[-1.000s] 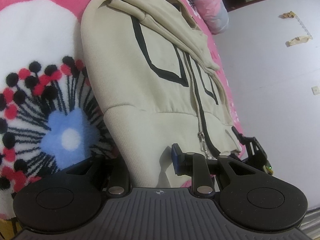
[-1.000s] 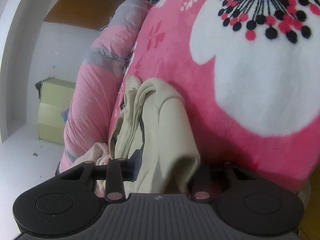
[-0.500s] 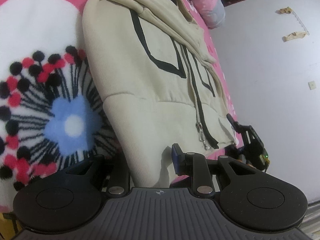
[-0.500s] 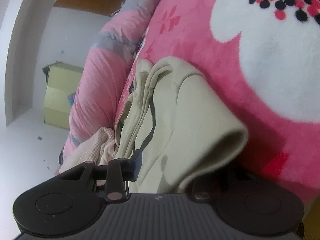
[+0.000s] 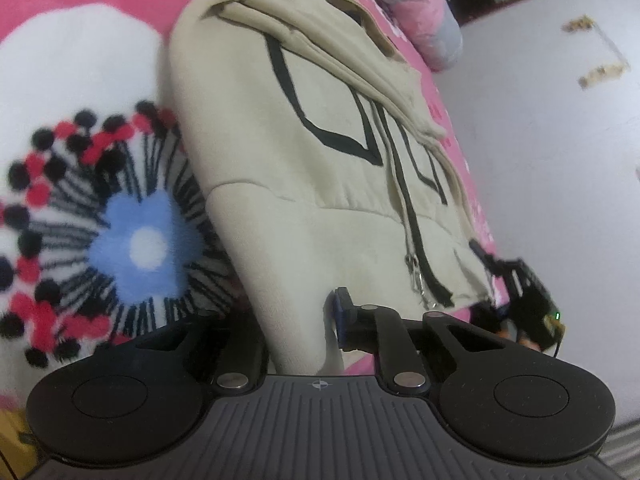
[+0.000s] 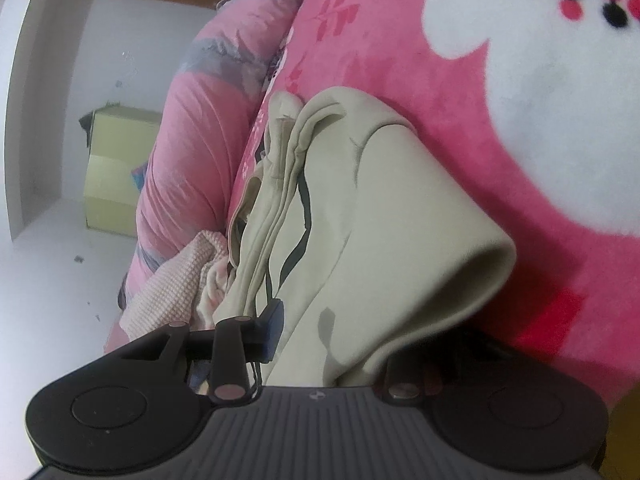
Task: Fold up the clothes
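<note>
Pink fleece blanket with large white patches and a blue-centred flower print covers the bed; grey-white floor lies off its far edge. A rolled pink-and-grey quilt rests along the bed's side, with a pale yellow cabinet behind it on the floor.

Beige zip hoodie lies on the blanket, front up, black line trim and zipper visible, hem end toward both grippers. Pink knit cloth sits beside it at the bed edge.

Left gripper: jaws have just been closing, now narrow, pinched on the hoodie's hem fabric near the zipper pull.

Right gripper: jaws part-way apart, clamped on a thick fold of the hoodie; this corner is raised off the blanket and curls over the right finger, hiding it. Left pad visible, against the cloth.
</note>
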### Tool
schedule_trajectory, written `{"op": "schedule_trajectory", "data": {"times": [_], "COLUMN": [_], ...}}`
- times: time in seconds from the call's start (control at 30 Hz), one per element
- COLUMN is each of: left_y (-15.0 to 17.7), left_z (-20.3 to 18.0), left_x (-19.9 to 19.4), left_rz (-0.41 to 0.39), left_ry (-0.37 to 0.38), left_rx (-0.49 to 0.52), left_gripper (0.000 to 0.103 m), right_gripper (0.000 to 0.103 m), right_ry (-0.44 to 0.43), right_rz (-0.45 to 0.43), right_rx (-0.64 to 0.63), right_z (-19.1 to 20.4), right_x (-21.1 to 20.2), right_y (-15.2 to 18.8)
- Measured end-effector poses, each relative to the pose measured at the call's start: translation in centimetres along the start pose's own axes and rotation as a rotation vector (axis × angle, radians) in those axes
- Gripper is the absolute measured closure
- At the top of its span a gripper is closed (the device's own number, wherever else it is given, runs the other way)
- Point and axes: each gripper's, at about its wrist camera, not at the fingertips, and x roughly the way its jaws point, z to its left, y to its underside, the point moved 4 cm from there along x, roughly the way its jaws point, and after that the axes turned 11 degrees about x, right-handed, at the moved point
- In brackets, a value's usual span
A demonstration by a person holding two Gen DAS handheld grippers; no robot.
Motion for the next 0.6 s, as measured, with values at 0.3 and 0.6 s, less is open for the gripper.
{"op": "schedule_trajectory", "data": {"times": [0.3, 0.6], "left_y": [-0.1, -1.0], "left_z": [-0.7, -1.5], "left_x": [-0.5, -2.1], "left_rz": [-0.051, -0.123], "left_ry": [-0.006, 0.045], "left_rx": [0.008, 0.034], "left_gripper": [0.1, 0.1], "right_gripper": [0.096, 0.098], "right_ry": [0.016, 0.0], "right_rz": [-0.048, -0.068], "right_rx": [-0.096, -0.183], "right_z": [2.2, 5.6], "right_x": [-0.9, -1.5], "right_y": [0.9, 1.6]}}
